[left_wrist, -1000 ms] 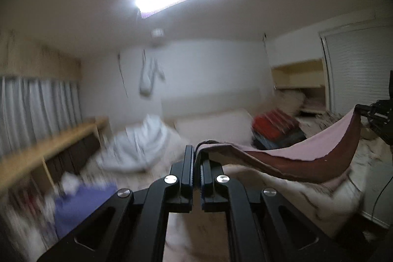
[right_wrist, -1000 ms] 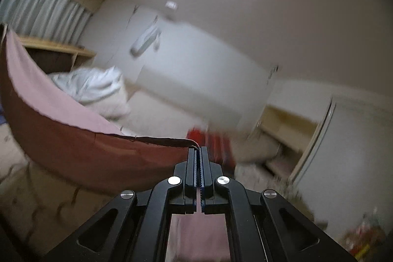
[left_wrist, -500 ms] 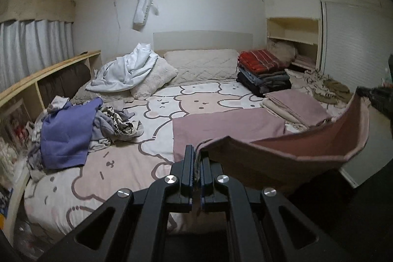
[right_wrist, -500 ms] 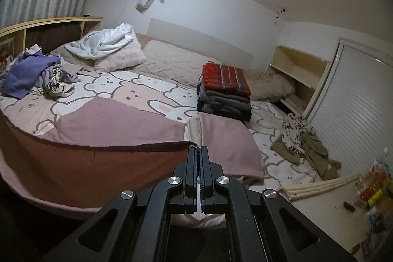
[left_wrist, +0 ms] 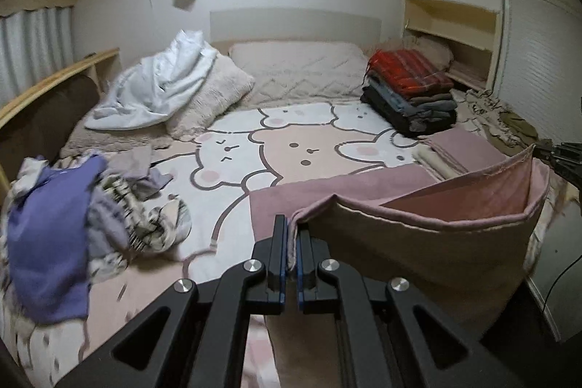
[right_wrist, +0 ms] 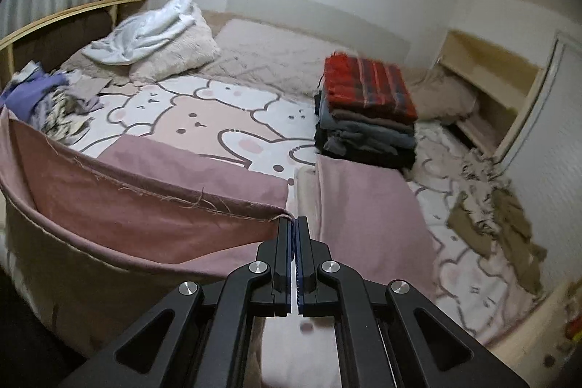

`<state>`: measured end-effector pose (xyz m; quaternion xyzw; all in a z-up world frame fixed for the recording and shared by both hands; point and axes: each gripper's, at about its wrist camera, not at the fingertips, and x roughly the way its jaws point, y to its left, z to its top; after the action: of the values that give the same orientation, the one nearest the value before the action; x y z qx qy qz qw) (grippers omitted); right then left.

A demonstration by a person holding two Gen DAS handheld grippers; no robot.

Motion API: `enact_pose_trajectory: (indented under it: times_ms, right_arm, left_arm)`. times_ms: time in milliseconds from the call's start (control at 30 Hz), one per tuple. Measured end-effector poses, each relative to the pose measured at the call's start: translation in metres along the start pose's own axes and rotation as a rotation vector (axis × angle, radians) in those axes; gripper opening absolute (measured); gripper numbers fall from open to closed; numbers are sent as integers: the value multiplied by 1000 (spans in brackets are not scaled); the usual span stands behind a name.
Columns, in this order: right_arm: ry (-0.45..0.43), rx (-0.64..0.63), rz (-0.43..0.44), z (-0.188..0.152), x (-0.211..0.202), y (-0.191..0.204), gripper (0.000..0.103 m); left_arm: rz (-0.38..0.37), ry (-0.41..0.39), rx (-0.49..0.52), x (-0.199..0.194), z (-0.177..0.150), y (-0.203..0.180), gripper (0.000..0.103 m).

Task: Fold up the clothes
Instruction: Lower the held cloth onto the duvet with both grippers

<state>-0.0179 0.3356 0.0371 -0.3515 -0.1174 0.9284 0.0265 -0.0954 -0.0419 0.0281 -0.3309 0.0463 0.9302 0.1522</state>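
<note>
Left tool (left_wrist: 292,228) angled downward, jaws clamped tight, right tool (right_wrist: 294,228) likewise

pink cloth (left_wrist: 454,202): your matt woven fabric, frayed raw edge
left gripper (left_wrist: 292,235): matt black plastic, shiny metal screws
bed rail (left_wrist: 54,79): pale, smooth wood

dusty-pink cloth (left_wrist: 363,191), red plaid blanket (right_wrist: 367,90)

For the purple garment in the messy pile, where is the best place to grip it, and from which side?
Probably its upper edge, coming from above. In the left wrist view the purple garment drapes over the top of the pile near the bed's left side, so its top fold is free, while the lower parts mix with striped cloth. Both grippers are now shut on the pink cloth.
</note>
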Motion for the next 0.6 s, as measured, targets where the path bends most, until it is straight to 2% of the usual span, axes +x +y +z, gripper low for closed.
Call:
enact_pose_trajectory:
  times_ms: [133,333,467,600]
  right_arm:
    - [85,12,15,32,74,-7,1]
    - [222,-2,3,58,199,8,1]
    - [288,-29,-8,65,256,23,1]
    - [332,-42,-22,73,293,28,1]
  left_arm:
    - [-14,96,-39,80,29,17,5]
    - [4,251,-84,186,41,37,5]
    - [24,320,-83,235,39,46,5]
    - [15,357,-104,271,41,55,5]
